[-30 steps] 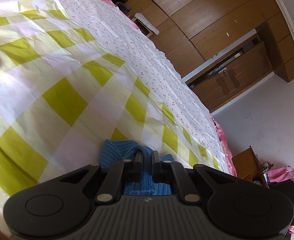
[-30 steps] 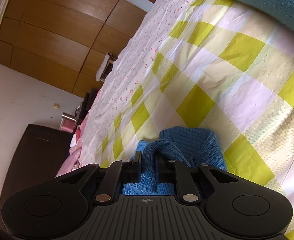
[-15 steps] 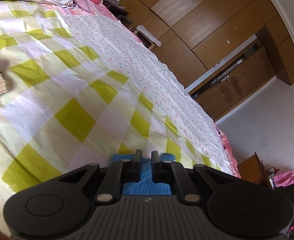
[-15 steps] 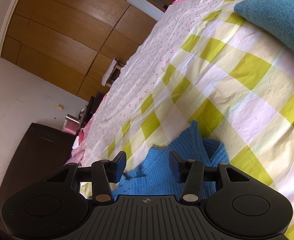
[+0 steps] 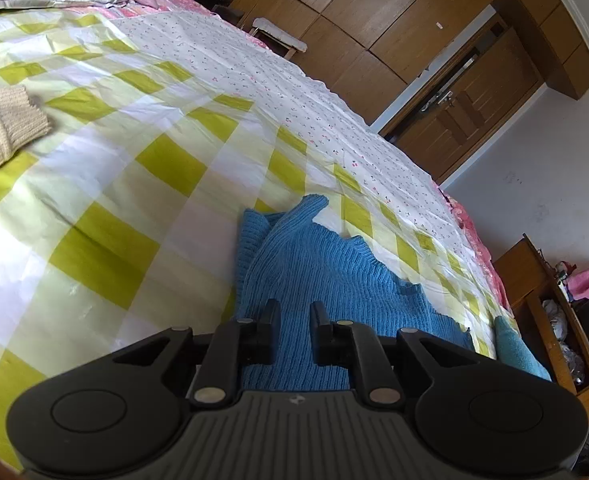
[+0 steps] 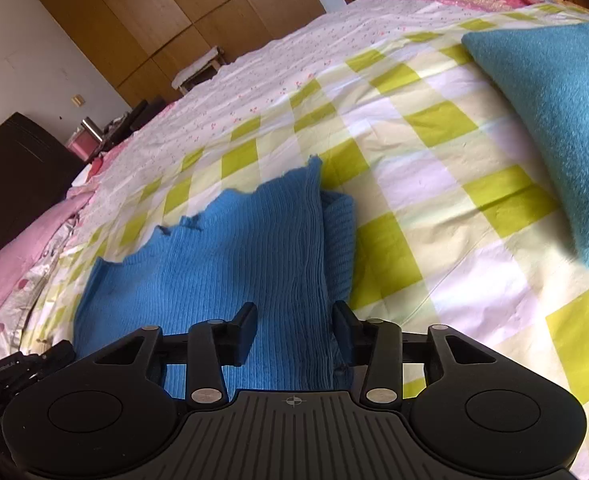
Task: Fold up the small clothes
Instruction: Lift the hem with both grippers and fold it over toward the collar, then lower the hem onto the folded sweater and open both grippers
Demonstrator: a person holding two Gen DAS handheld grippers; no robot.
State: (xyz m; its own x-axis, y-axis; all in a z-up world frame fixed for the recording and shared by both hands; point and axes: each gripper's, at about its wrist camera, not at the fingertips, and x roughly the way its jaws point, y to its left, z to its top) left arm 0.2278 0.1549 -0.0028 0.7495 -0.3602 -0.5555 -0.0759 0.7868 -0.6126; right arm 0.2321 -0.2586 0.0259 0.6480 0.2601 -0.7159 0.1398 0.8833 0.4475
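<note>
Blue sweater [image 5: 314, 280] lies flat on the bed [image 5: 106, 184], folded over with one side doubled up, right under both of my tools. My left gripper [image 5: 293, 312] has its fingers a little apart, holding nothing. My right gripper [image 6: 294, 318] has its fingers wide apart, above the thick folded edge, so the fold can rest flat.

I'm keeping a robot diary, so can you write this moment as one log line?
step: fold laid down | blue sweater: flat on checked bedsheet | left hand-held gripper: open | right hand-held gripper: open
</note>
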